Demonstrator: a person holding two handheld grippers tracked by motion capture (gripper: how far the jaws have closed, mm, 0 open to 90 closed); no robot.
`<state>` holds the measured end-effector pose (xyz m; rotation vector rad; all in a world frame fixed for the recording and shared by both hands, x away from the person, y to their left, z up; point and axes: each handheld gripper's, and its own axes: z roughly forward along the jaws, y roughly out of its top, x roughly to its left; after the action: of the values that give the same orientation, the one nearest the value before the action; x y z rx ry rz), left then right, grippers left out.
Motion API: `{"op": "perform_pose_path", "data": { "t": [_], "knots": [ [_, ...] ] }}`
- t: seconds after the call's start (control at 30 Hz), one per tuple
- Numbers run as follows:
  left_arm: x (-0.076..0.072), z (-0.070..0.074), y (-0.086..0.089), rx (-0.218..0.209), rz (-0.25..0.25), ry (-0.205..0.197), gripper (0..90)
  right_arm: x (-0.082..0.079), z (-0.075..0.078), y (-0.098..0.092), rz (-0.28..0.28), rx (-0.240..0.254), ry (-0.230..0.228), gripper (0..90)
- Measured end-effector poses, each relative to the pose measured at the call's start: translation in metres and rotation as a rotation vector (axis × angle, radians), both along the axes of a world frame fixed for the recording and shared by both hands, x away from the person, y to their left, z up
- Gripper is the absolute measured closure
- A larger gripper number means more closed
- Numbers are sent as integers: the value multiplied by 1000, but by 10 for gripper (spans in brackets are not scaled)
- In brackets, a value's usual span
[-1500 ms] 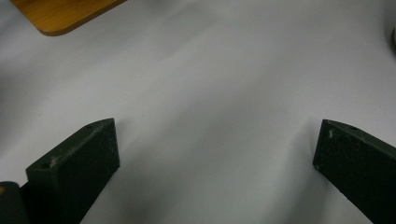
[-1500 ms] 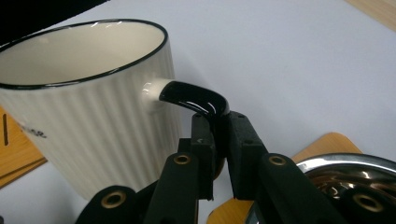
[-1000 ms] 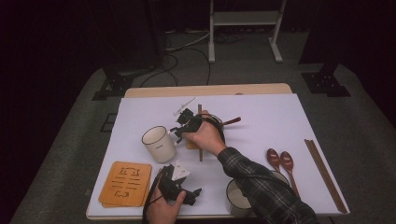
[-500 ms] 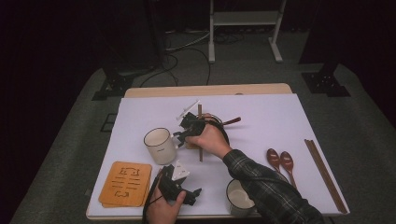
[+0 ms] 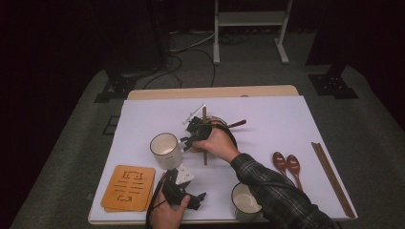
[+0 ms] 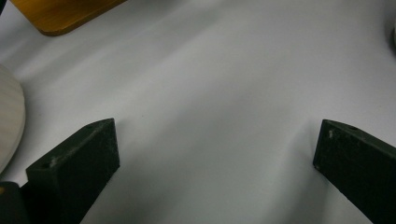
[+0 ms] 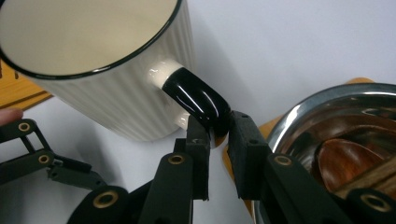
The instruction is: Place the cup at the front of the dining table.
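Note:
A cream ribbed mug (image 5: 165,149) with a dark rim stands upright on the white table, left of centre. My right gripper (image 5: 187,139) reaches it from the right. In the right gripper view the jaws (image 7: 217,126) are shut on the mug's glossy black handle (image 7: 198,100), and the mug (image 7: 93,60) looks empty. My left gripper (image 5: 197,200) lies low at the table's near edge in the person's left hand. Its jaws (image 6: 217,135) stand wide open over bare white tabletop (image 6: 224,84) with nothing between them.
A steel bowl (image 7: 327,116) holding wooden utensils sits on an orange coaster right behind the right hand. A second mug (image 5: 244,200) stands at the near edge. Wooden coasters (image 5: 129,187) lie near left. Two wooden spoons (image 5: 286,163) and chopsticks (image 5: 332,179) lie at the right.
Hardly anything: my right hand has shifted a touch with the mug's handle between its jaws. The left gripper has kept still.

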<state>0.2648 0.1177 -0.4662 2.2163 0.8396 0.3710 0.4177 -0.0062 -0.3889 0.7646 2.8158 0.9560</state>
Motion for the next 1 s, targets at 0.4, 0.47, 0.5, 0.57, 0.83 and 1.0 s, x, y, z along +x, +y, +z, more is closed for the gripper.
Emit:
{"op": "perform_pose_path", "data": {
  "t": [0.4, 0.47, 0.5, 0.57, 0.83, 1.0],
  "knots": [
    [0, 0, 0, -2, 0, -1, 0, -2, 0, -7, -4, -7, 9, 784],
    [0, 0, 0, -2, 0, -2, 0, -2, 0, -8, -5, 0, 15, 784],
    [0, 0, 0, -2, 0, -2, 0, -2, 1, -9, -4, 1, 15, 785],
    [0, 0, 0, -1, -1, -1, 0, -2, 1, -10, -9, 4, 21, 788],
    [0, 0, 0, 1, 0, -3, 0, -4, 6, -17, 1, 17, 31, 805],
    [0, 0, 0, 3, -1, -3, 0, -6, 12, -25, -3, 34, 35, 782]
  ]
}}
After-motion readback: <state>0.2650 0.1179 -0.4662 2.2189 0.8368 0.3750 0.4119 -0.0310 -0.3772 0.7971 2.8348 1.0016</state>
